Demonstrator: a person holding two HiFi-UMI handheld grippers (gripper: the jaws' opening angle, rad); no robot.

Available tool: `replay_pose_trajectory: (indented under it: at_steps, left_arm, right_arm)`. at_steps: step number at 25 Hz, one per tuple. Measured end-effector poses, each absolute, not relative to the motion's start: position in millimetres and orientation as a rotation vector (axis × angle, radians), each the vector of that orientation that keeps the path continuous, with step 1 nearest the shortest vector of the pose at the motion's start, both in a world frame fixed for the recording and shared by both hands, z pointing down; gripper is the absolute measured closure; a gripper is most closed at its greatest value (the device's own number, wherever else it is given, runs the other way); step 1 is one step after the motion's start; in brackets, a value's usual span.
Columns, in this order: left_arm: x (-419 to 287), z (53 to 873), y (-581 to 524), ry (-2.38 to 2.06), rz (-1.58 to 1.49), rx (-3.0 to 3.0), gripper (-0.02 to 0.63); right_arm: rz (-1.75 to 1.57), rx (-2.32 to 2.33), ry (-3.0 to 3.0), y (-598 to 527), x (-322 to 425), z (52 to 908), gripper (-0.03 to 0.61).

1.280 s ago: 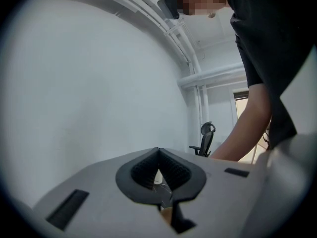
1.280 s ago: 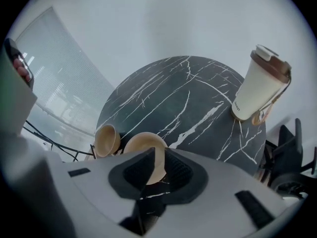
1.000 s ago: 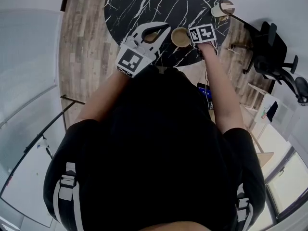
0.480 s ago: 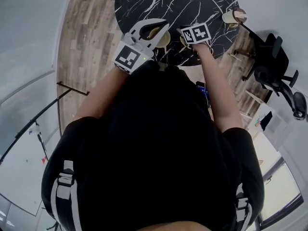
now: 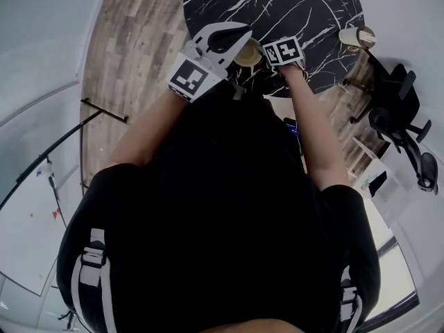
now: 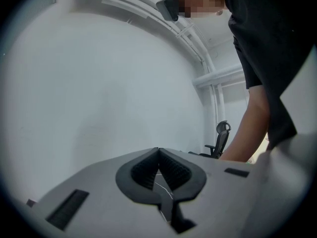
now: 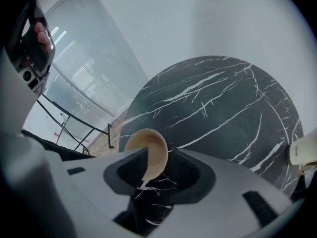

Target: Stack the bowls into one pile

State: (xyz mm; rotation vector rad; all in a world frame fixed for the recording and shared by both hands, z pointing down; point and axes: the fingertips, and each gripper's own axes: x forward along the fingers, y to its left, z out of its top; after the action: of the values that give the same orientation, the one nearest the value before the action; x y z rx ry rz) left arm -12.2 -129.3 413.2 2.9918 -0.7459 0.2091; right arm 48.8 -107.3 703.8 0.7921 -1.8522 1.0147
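**Bowl set free near the edge, right tongs around it**

The right tongs (image 7: 159,155) have just been opening and now stand wide apart. The tan bowl (image 7: 147,144) sits between them on the black marble tabletop (image 7: 223,98), and the pads do not seem to press on it. The left tongs (image 6: 158,152) are closed together with nothing in them, and they point almost level toward a white wall.

In the head view the bowl (image 5: 248,53) lies between both tongs, close to the tabletop's near edge. I think the danger is in pulling away. One jaw of the right tongs overlaps the bowl's rim, so a sideways or crooked lift could catch it. The bowl could then tip or slide on the smooth stone toward that edge. The left tongs are also near enough to knock it.

The jaw covers the foot of the bowl, so I cannot tell if another bowl sits under it. A pale vessel (image 5: 357,37), probably one more bowl, stands well apart at the far right rim. It is too small to read in the head view and is cut off in the right gripper view.
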Motion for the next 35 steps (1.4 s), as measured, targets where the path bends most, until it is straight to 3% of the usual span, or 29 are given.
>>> replay_pose_trajectory:
  at_steps: [18,21,24,35]
  left_arm:
    - [-34.6,430.6,-154.1,-0.74,0.254,2.967,0.609]
    - [-37.5,434.0,-155.7,-0.75,0.263,2.958,0.609]
    - [-40.0,437.5,-156.1,-0.757,0.272,2.949,0.609]
    - [-23.1,435.1,-154.6,-0.713,0.26,2.961,0.609]
  right_arm:
    - [1.026,0.752,-1.709,-99.3,33.0,758.0,0.426]
    - [1.018,0.752,-1.69,-98.6,35.1,763.2,0.459]
    - [1.014,0.754,-1.678,-99.0,37.6,766.3,0.54]
    - [1.083,0.766,-1.685,-95.9,47.2,751.6,0.565]
